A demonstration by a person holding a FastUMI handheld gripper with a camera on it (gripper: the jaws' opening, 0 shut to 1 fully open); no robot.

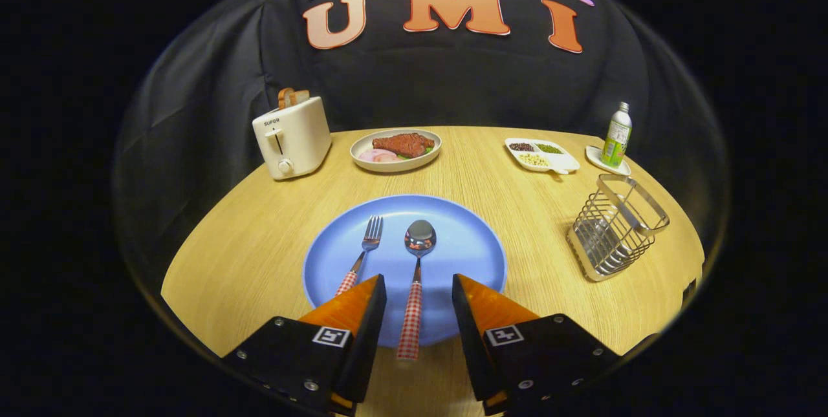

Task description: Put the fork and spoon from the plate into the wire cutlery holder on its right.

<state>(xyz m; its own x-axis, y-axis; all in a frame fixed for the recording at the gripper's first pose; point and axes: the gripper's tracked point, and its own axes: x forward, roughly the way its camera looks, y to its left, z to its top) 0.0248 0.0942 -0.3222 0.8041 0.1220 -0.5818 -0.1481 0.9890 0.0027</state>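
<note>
A blue plate lies on the wooden table just ahead of my fingers. On it rest a fork and a spoon, both with red-and-white checked handles. The spoon's handle runs back between my two fingers without touching them, and its end hangs over the plate's near rim. The fork lies to the left of the spoon, its handle end hidden behind my left finger. My gripper is open above the plate's near edge. The wire cutlery holder stands to the right of the plate.
Along the table's far side stand a white toaster with bread in it, a dish of meat, a divided snack tray and a green bottle on a small saucer. The table edge curves close on the right, past the holder.
</note>
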